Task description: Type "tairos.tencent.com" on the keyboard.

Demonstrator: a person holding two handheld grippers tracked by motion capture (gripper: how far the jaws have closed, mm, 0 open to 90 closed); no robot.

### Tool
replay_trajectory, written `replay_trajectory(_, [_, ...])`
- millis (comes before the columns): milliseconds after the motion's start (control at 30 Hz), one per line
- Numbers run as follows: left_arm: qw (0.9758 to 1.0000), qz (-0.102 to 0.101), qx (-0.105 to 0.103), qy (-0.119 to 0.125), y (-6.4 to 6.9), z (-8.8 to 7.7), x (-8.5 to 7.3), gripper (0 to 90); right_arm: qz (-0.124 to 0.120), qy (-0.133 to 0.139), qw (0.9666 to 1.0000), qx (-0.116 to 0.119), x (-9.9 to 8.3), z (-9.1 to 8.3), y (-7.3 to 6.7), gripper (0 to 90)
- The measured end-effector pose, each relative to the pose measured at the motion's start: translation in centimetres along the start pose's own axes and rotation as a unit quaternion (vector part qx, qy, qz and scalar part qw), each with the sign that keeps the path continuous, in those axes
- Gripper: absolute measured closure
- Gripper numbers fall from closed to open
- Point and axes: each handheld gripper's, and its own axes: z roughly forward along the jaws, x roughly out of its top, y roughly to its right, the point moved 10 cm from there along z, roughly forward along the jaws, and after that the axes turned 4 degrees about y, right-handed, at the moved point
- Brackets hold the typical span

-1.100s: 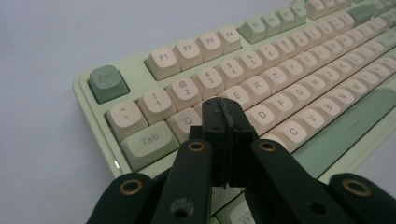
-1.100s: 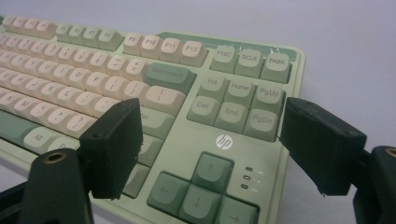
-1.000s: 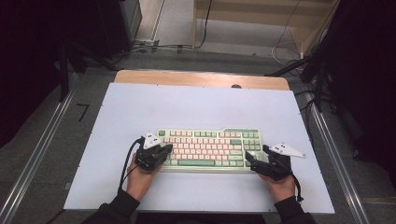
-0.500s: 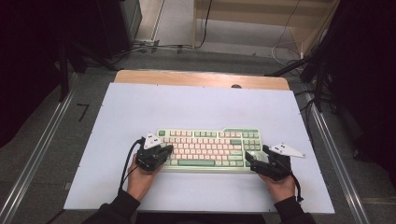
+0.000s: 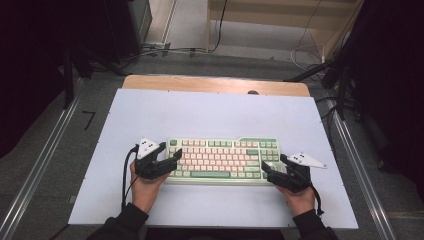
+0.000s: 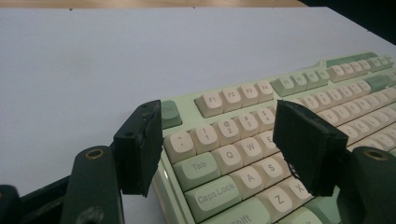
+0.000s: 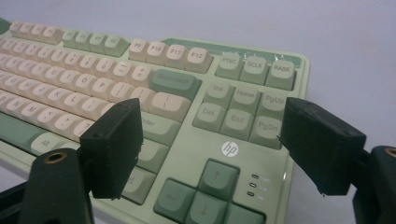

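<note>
Keyboard (image 5: pixel 222 160) flat at table (image 5: pixel 210 112) centre, near edge. Left gripper (image 6: pixel 219 140) just opening, released, astride keyboard's left end. Right gripper (image 7: pixel 210 149) released, astride right end. Step: positioning. Next, probably: clamp both ends evenly.

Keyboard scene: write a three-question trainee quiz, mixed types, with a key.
1. True or false: the left gripper is clamped on the keyboard.
2. Multiple choice: the right gripper is at which end of the keyboard? A) the Tab and Caps Lock end B) the arrow-key end C) the far edge.
3. Fill in: the keyboard lies on a pale ____.

Key
1. False. Its jaws have just been opening and stand apart over the Tab end, pressing nothing.
2. B. The arrow keys sit between its open jaws.
3. Table.
</note>
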Motion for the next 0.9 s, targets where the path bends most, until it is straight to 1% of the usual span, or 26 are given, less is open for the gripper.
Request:
replay_trajectory(67, [1.0, -0.001, 0.004, 0.002, 0.0, 0.1, 0.0, 33.8, -0.004, 0.001, 1.0, 0.002, 0.2, 0.2, -0.2, 21.5])
replay_trajectory(100, [1.0, -0.004, 0.004, 0.004, -0.1, 0.1, 0.1, 33.9, -0.005, 0.003, 1.0, 0.003, 0.3, 0.2, -0.4, 23.8])
replay_trajectory(133, [1.0, -0.007, 0.003, 0.006, 0.0, 0.1, 0.1, 33.9, -0.005, 0.003, 1.0, 0.003, 0.3, 0.2, -0.4, 23.8])
replay_trajectory(167, [0.9999, -0.007, 0.005, 0.006, -0.1, 0.1, 0.1, 33.9, -0.001, 0.008, 0.9999, 0.009, 0.5, 0.5, -0.8, 32.2])
replay_trajectory(200, [0.9999, -0.008, 0.005, 0.006, -0.1, 0.1, 0.1, 33.9, -0.004, 0.011, 0.9999, 0.012, 0.7, 0.6, -1.1, 36.4])
replay_trajectory(233, [1.0, -0.007, 0.005, 0.005, -0.1, 0.1, 0.1, 33.9, -0.004, 0.011, 0.9999, 0.012, 0.7, 0.6, -1.1, 36.4])
replay_trajectory(267, [1.0, -0.006, 0.004, 0.004, -0.1, 0.1, 0.0, 33.9, -0.004, 0.011, 0.9998, 0.018, 0.9, 0.9, -1.6, 41.9])
replay_trajectory(300, [1.0, -0.006, 0.004, 0.004, 0.0, 0.1, 0.0, 34.1, -0.009, 0.01, 0.9995, 0.03, 1.1, 1.5, -2.5, 51.2])
replay_trajectory(367, [1.0, -0.004, 0.003, 0.005, 0.0, 0.1, 0.0, 34.2, -0.018, 0.003, 0.999, 0.042, 1.2, 2.2, -3.6, 61.2])
replay_trajectory(400, [1.0, -0.003, 0.003, 0.005, 0.0, 0.1, 0.0, 34.2, -0.018, 0.003, 0.999, 0.042, 1.2, 2.2, -3.6, 61.2])
replay_trajectory(433, [1.0, -0.002, 0.003, 0.003, 0.0, 0.1, 0.0, 34.7, -0.027, -0.002, 0.9982, 0.054, 1.2, 2.9, -4.8, 72.4])
replay_trajectory(500, [1.0, -0.002, 0.004, 0.003, 0.0, 0.0, 0.0, 35.1, -0.037, -0.005, 0.9973, 0.063, 1.3, 3.5, -5.9, 82.5])
replay_trajectory(533, [1.0, -0.003, 0.002, 0.003, -0.1, 0.0, -0.1, 35.6, -0.041, -0.008, 0.9969, 0.067, 1.3, 3.6, -6.3, 85.9])
replay_trajectory(600, [1.0, -0.004, 0.004, 0.002, -0.2, 0.0, -0.1, 35.8, -0.052, -0.01, 0.9956, 0.077, 1.6, 4.1, -7.3, 87.3])
replay_trajectory(633, [1.0, -0.004, 0.004, 0.002, -0.2, 0.0, -0.1, 36.0, -0.052, -0.01, 0.9956, 0.077, 1.6, 4.1, -7.3, 87.3])
replay_trajectory(667, [1.0, -0.005, 0.004, 0.003, -0.2, 0.0, -0.1, 36.0, -0.053, -0.01, 0.9954, 0.079, 1.7, 4.3, -7.6, 87.3])
replay_trajectory(700, [1.0, -0.004, 0.004, 0.003, -0.2, 0.0, -0.1, 36.1, -0.057, -0.01, 0.9948, 0.084, 1.9, 4.7, -8.3, 87.4])
replay_trajectory(800, [1.0, -0.001, 0.002, 0.001, 0.0, 0.1, -0.1, 36.3, -0.064, -0.012, 0.9937, 0.091, 2.1, 5.3, -9.1, 87.4])
replay_trajectory(900, [1.0, 0.001, 0.001, -0.001, 0.1, 0.2, -0.2, 36.3, -0.068, -0.013, 0.9933, 0.092, 2.2, 5.5, -9.5, 87.4])
